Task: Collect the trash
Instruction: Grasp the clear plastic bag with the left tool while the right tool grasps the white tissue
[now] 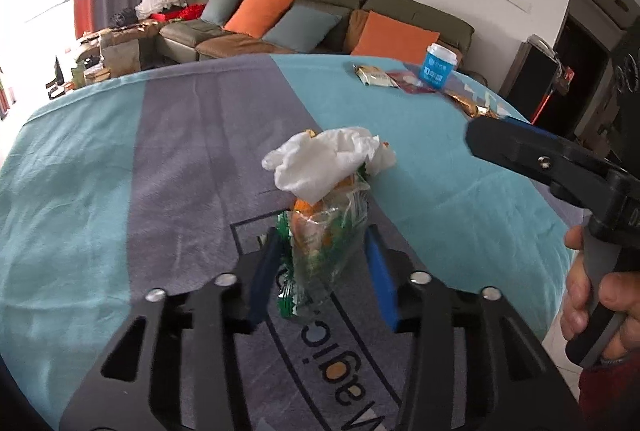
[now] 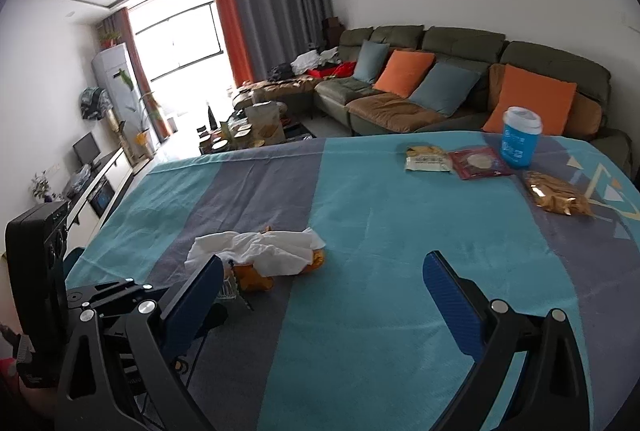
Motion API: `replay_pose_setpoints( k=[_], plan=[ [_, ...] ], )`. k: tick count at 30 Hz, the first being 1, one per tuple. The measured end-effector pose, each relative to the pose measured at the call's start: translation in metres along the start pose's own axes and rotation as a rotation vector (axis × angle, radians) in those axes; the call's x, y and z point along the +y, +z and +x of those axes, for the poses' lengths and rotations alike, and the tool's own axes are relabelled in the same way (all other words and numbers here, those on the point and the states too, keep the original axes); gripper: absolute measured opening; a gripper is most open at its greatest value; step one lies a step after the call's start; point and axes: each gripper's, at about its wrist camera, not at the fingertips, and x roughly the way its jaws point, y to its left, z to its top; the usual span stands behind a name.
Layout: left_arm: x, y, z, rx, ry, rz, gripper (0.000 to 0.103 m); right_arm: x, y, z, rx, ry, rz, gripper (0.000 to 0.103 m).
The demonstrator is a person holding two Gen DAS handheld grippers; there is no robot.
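The left tongs (image 1: 324, 267) are closed on a crumpled clear plastic wrapper with green and orange print (image 1: 324, 243), topped by a wad of white tissue (image 1: 328, 159), near the front of the teal-and-grey cloth-covered table (image 1: 120, 171). The right tongs (image 2: 324, 295) hang wide open and empty just beside it. Far across stand a blue paper cup (image 2: 519, 141) and more snack packets (image 2: 427, 158).

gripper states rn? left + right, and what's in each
Left claw: closed on the clear snack wrapper, crumpled white tissue at its far end.
Right claw: open, nothing between its pads, above the tablecloth.
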Motion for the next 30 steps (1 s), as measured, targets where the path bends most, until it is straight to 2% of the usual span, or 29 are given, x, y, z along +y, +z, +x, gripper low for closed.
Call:
replay_pose_setpoints(
  k=[2, 6, 9, 15, 17, 25, 30],
  plan=[
    [0.002, 0.0, 0.002, 0.009, -0.003, -0.01, 0.027, 0.002, 0.001, 0.004, 0.007, 0.009, -0.013, 0.096],
    [0.001, -0.003, -0.002, -0.019, -0.011, -0.016, 0.023, 0.007, 0.006, 0.014, 0.029, 0.032, -0.044, 0.095],
    [0.004, -0.007, -0.01, -0.035, -0.019, -0.025, 0.018, 0.012, 0.008, 0.021, 0.05, 0.046, -0.072, 0.087],
    [0.013, -0.015, -0.024, -0.051, -0.025, -0.058, 0.017, 0.025, 0.005, 0.034, 0.1, 0.085, -0.134, 0.077],
    [0.018, -0.018, -0.028, -0.051, -0.023, -0.075, 0.016, 0.03, 0.003, 0.038, 0.12, 0.106, -0.159, 0.069],
    [0.03, -0.026, -0.047, -0.074, 0.019, -0.104, 0.016, 0.046, -0.004, 0.057, 0.176, 0.147, -0.204, 0.067],
    [0.036, -0.027, -0.057, -0.094, 0.022, -0.126, 0.016, 0.046, -0.006, 0.07, 0.219, 0.166, -0.185, 0.055]
  ],
)
